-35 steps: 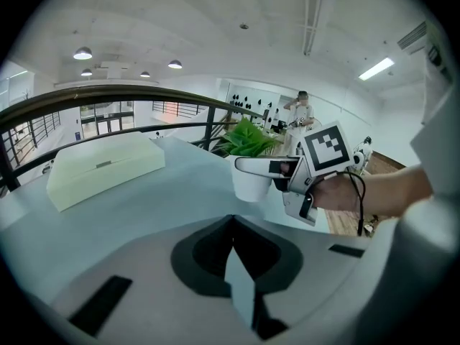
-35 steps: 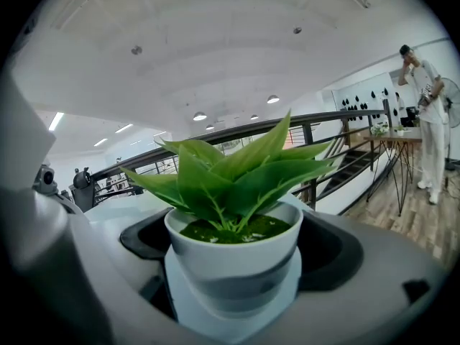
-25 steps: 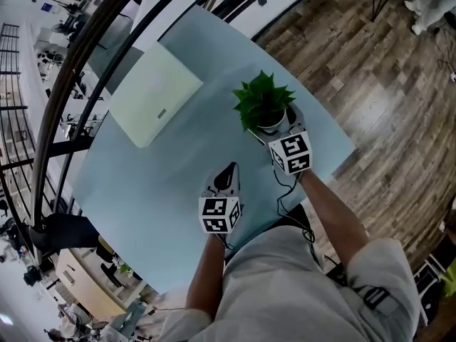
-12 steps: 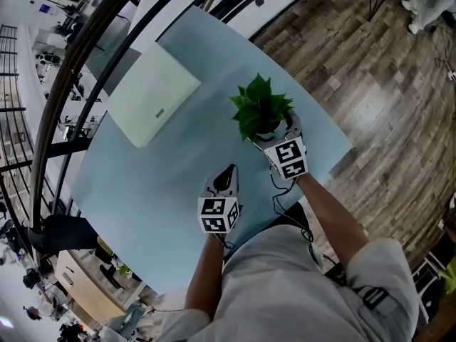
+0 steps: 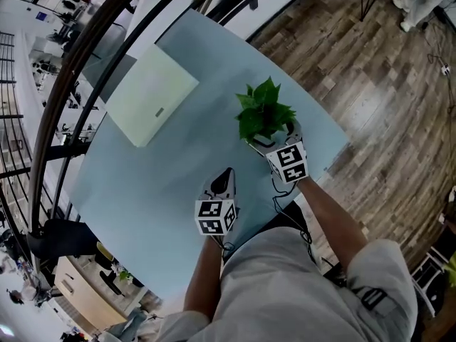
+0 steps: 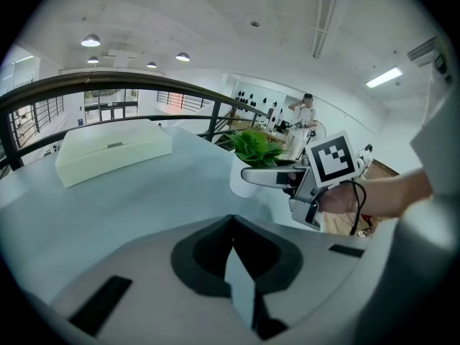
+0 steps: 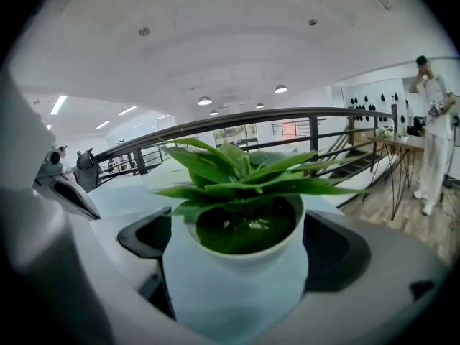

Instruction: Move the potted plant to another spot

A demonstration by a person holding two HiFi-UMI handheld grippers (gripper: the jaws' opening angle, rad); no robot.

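Clearly the right gripper [image 5: 271,143] clamps the potted plant [image 5: 262,112] by its white pot. Nearby, above the table [image 5: 157,191], the left gripper [image 5: 226,174] has its jaws pressed together — nothing between them.

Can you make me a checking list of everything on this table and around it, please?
Surface: pale blue table, dry and bare in the middle.
Job's things: potted plant, upright, near the table's right edge.
Clutter: one flat pale box at the far side.
Grippers: right gripper closed on the white pot; left gripper shut, empty, over the table.
Cables: black cable from the right gripper towards the person.
Surroundings: dark railing, wooden floor.
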